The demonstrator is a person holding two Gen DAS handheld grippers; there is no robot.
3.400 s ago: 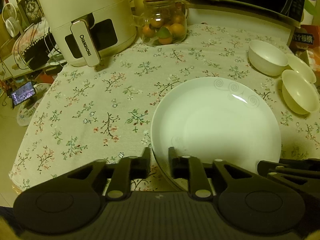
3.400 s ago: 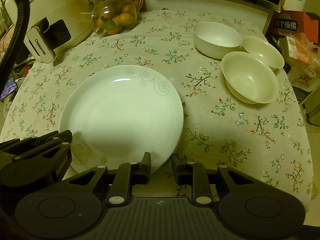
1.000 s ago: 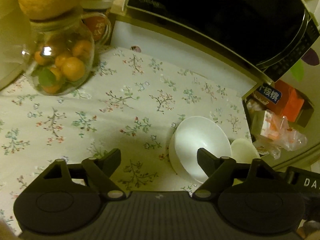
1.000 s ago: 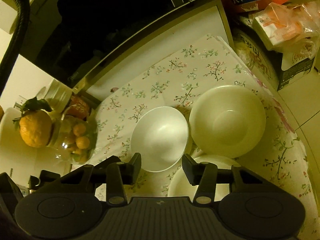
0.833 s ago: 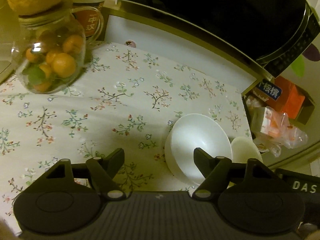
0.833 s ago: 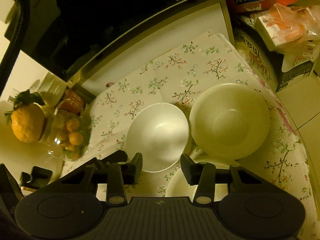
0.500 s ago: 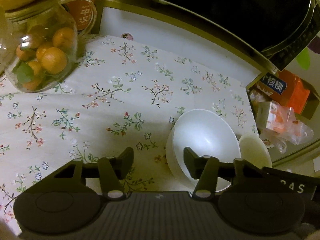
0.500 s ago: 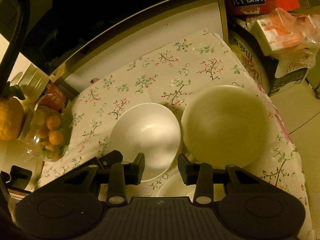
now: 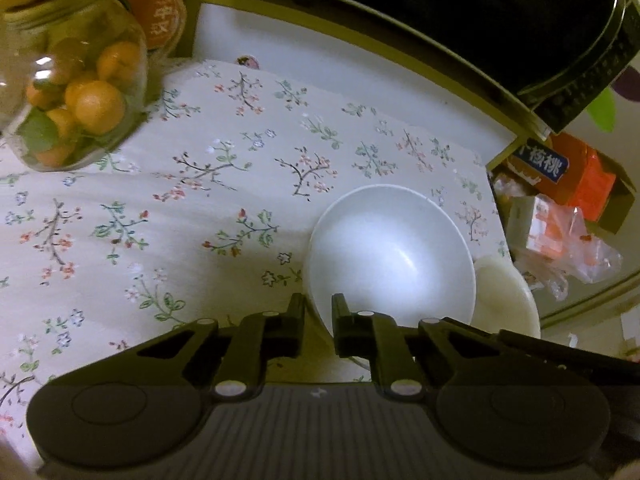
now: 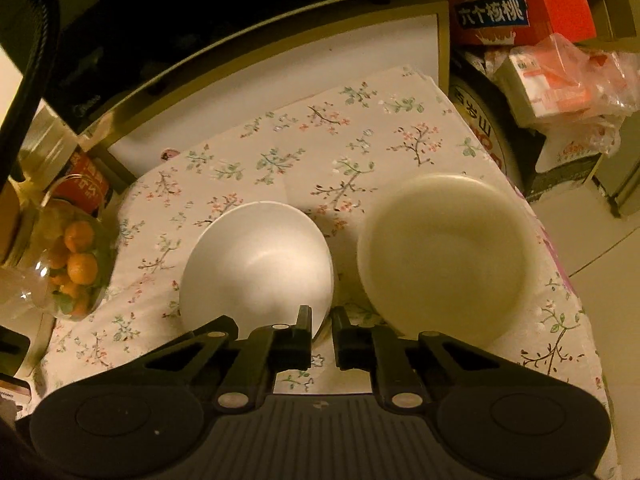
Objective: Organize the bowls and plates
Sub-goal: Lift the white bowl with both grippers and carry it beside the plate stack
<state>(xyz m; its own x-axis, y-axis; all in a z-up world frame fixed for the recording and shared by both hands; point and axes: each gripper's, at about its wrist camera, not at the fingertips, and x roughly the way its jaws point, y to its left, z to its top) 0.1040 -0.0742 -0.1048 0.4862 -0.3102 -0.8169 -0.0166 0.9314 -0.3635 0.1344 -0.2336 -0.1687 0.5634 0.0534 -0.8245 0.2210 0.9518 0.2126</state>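
Observation:
A white bowl [image 9: 390,256] sits on the floral tablecloth; my left gripper [image 9: 318,310] is shut on its near left rim, one finger inside and one outside. The same white bowl [image 10: 256,264] shows in the right wrist view, where my right gripper [image 10: 321,322] is shut on its near right rim. A cream bowl [image 10: 446,256] stands just right of it, apart from both grippers; only its edge [image 9: 506,300] shows in the left wrist view. A third bowl and the plate are out of view.
A glass jar of oranges [image 9: 76,100] stands at the far left. A black microwave [image 9: 460,12] on a shelf runs along the back. Boxes and plastic bags [image 10: 552,72] sit beyond the table's right edge [image 10: 560,272].
Both grippers moved in on the white bowl and closed from wide open onto its rim, left on the left side, right on the right side.

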